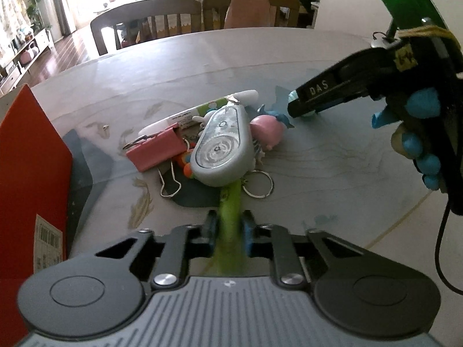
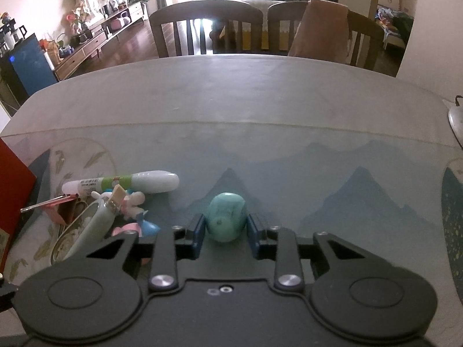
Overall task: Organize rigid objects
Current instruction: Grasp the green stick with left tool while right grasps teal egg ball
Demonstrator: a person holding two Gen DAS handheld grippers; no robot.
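In the left wrist view my left gripper (image 1: 229, 228) is shut on a flat lime-green stick (image 1: 230, 202) whose far end runs under a grey oval device (image 1: 221, 144). The device tops a pile with a pink binder clip (image 1: 154, 151), a pink pig toy (image 1: 267, 131), a white and green tube (image 1: 199, 111) and a key ring (image 1: 257, 186). In the right wrist view my right gripper (image 2: 226, 227) is shut on a turquoise egg-shaped stone (image 2: 227, 218) resting on the table. The same right gripper (image 1: 301, 107) shows from the side, just right of the pile.
A red box (image 1: 31, 173) stands upright at the left edge, close to the pile. The table (image 2: 260, 110) carries a glass top over a blue mountain print. Wooden chairs (image 2: 202, 26) stand at the far side. A gloved hand (image 1: 419, 144) holds the right gripper.
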